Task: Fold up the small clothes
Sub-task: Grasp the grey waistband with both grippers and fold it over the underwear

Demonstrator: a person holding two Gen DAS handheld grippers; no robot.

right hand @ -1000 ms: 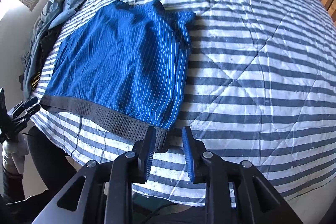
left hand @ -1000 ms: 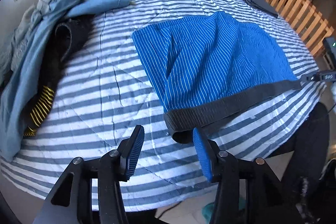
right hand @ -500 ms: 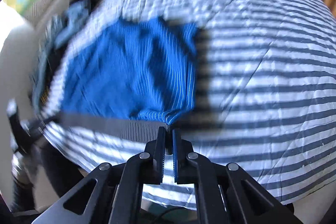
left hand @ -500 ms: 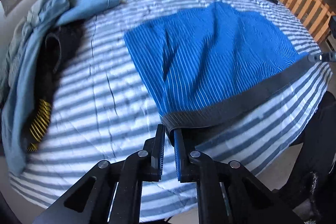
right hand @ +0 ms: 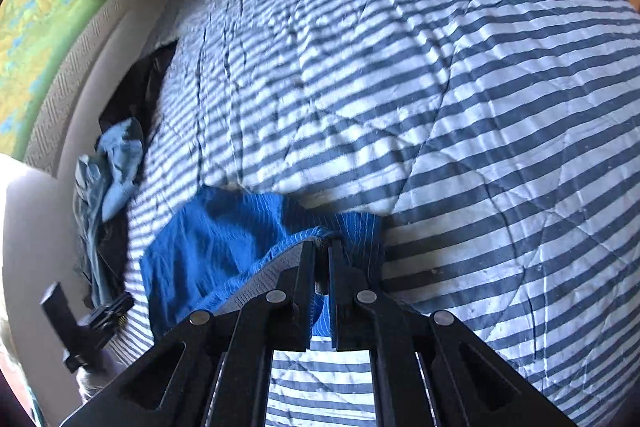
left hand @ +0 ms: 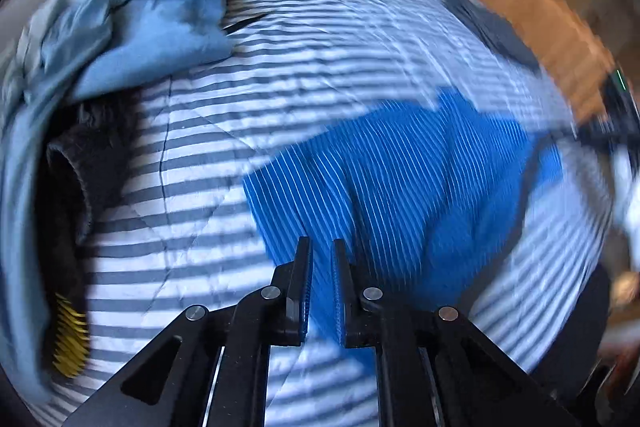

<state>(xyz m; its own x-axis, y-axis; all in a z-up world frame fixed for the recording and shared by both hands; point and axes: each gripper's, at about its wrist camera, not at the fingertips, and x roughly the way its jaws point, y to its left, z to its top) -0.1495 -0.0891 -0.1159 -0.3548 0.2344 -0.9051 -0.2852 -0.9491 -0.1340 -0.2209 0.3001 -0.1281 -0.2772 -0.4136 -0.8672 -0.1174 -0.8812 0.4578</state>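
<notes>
Midway: shorts [left hand: 400, 167] clamped at waistband by left gripper [left hand: 321, 283] and right gripper [right hand: 322, 263], lifted over quilt [right hand: 480, 107]; first fold underway, rest not yet done

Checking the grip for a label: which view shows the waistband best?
Right wrist. The grey waistband runs sharp up to the right gripper, which is shut on it. In the left wrist view, blurred by motion, the left gripper pinches the blue shorts; no waistband shows.
</notes>
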